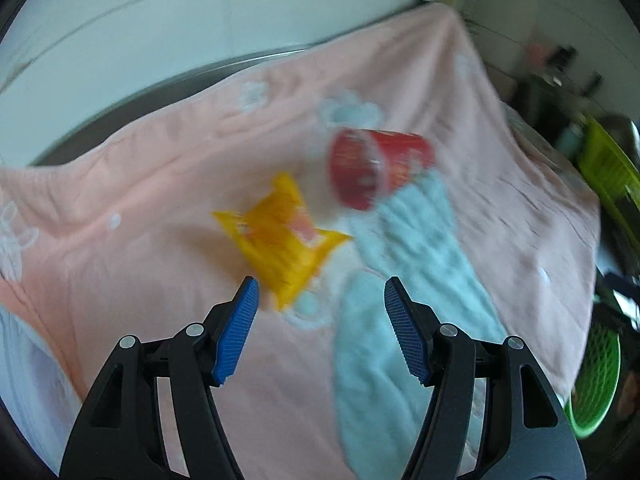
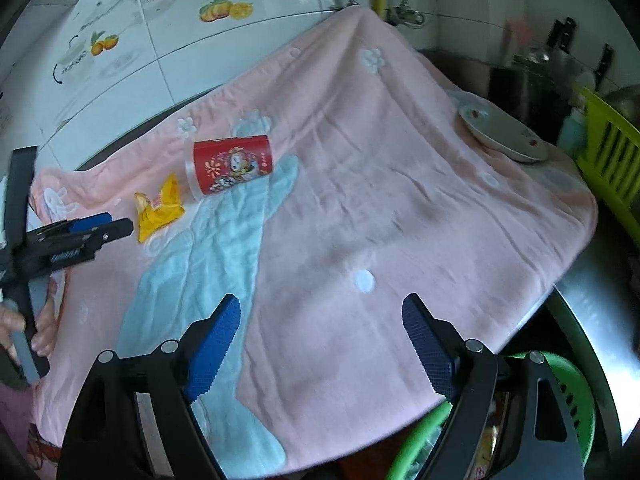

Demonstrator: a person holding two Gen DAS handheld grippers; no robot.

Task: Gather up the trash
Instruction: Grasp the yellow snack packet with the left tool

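A crumpled yellow wrapper (image 1: 280, 236) (image 2: 160, 208) lies on a pink cloth (image 1: 500, 208) (image 2: 400, 200) that has a pale blue pattern. A red printed cup (image 1: 380, 168) (image 2: 232, 164) lies on its side just beyond it. In the blurred left wrist view my left gripper (image 1: 320, 284) is open and empty, its left pad close to the wrapper's near edge. The right wrist view shows that gripper (image 2: 116, 224) from the side, just left of the wrapper. My right gripper (image 2: 322, 300) is open and empty over bare cloth near the front edge, well right of both items.
A green basket (image 2: 560, 392) (image 1: 596, 384) sits below the cloth's front right edge. A white plate (image 2: 500, 132) rests at the far right of the cloth, next to a lime rack (image 2: 612, 148). A tiled wall (image 2: 160, 40) runs behind. A person's hand (image 2: 16, 320) grips the left tool.
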